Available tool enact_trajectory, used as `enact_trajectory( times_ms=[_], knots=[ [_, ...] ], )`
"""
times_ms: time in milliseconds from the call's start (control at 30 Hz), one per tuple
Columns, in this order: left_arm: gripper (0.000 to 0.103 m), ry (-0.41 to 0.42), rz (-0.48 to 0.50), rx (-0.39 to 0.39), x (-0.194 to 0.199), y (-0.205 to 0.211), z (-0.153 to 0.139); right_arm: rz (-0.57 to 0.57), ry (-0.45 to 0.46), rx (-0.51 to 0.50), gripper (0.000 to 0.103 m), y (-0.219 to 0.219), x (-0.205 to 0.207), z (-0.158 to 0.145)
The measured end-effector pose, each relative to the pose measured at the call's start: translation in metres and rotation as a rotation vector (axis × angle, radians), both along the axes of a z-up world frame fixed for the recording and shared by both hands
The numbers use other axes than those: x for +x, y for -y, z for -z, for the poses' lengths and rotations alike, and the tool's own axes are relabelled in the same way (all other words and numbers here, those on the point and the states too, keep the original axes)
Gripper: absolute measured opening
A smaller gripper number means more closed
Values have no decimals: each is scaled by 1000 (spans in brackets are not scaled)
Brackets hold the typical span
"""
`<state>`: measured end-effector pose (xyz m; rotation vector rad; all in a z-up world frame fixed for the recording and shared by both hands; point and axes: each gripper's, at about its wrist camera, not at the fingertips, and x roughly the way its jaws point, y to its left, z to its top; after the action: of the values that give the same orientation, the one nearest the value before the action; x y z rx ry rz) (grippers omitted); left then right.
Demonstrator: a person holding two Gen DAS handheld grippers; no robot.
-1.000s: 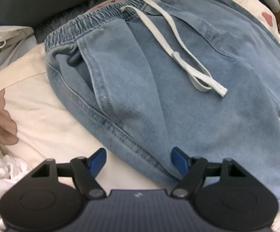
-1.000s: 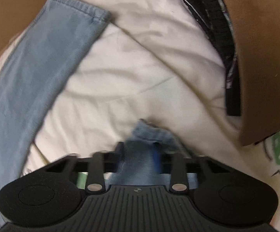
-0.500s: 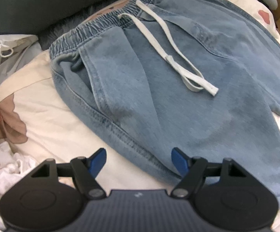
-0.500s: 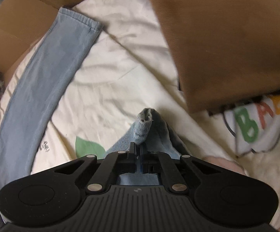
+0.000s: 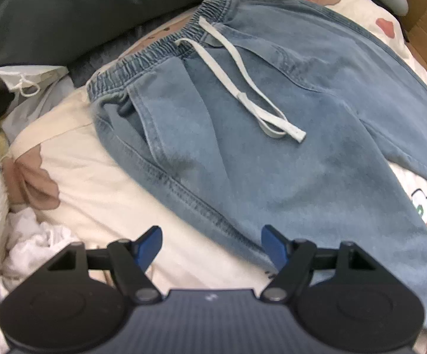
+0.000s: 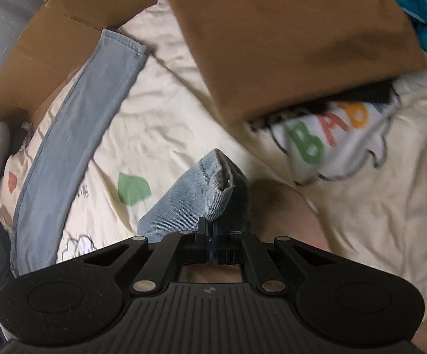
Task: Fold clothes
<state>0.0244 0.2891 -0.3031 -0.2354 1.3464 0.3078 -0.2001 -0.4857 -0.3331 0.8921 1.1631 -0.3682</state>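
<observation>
Right claw (image 6: 212, 230) clamped tight on one hem of the denim trousers (image 5: 272, 135), lifted to fold it over. Left claw (image 5: 210, 244) gapes empty above the near seam; trousers flat on the bed (image 5: 101, 183).

jeans (image 5: 287, 153): legs cut off at right edge | brown cloth (image 6: 287, 38): blurred, covers dark item's top

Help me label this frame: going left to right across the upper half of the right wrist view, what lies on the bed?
Cardboard flap → flat jeans leg → bare cream sheet → brown folded garment → white cloth with coloured letters.
</observation>
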Motion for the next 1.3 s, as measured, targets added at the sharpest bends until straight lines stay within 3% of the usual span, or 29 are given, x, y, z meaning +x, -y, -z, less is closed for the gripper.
enact_trajectory(
  times_ms=[333,533,733,933,1033,1100,1167,1300],
  knots=[
    [76,25,51,34,-14,5,-27,-5,-7,50,0,-2,-67,6],
    [76,33,11,43,-19,-8,-38,27,-4,46,0,2,-89,11],
    [76,25,18,56,-24,-10,-38,63,-27,21,0,16,-109,30],
    [76,14,31,62,-28,-11,-33,61,33,19,0,22,-116,35],
    [76,7,33,68,-28,-13,-29,59,67,11,14,25,-111,36],
    [76,6,27,63,-29,-14,-26,61,89,7,41,27,-105,36],
    [77,8,17,53,-28,-15,-22,39,102,-14,52,27,-96,37],
    [77,27,-13,16,-27,-15,-13,4,63,-8,55,27,-81,51]
  ],
)
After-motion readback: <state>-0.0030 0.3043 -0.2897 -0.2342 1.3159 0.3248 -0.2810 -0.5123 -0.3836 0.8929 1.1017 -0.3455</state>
